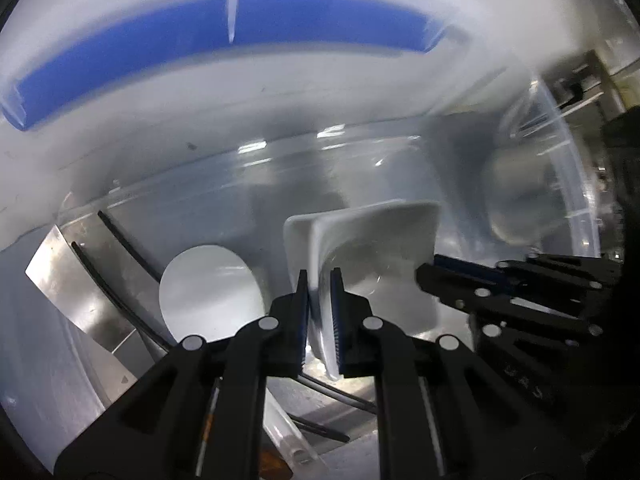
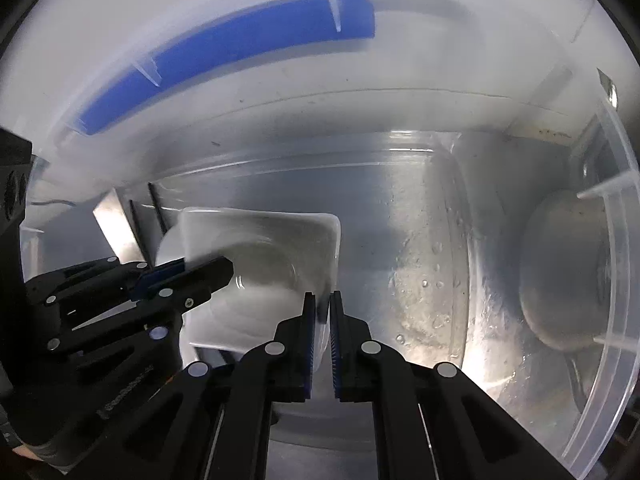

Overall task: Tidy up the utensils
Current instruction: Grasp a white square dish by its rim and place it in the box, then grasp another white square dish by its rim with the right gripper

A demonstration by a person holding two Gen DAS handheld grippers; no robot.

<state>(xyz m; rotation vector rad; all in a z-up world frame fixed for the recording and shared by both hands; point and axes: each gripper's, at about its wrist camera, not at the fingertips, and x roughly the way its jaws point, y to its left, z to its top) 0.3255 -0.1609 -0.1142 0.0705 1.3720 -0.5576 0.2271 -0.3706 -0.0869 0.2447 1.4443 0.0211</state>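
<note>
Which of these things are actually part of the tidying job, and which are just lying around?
In use:
- white square dish, pinched on two edges
- left hand-held gripper
- right hand-held gripper
- clear plastic bin

Lying about:
- round white plate
- black cables

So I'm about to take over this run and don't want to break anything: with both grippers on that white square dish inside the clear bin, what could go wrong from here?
1. Both the left gripper and right gripper pinch only thin rims of the white dish; it could slip or twist if they move unevenly.
2. The dish is tilted near the round white plate, so it may knock it.
3. The clear bin wall is close; a gripper could bump it.
</note>
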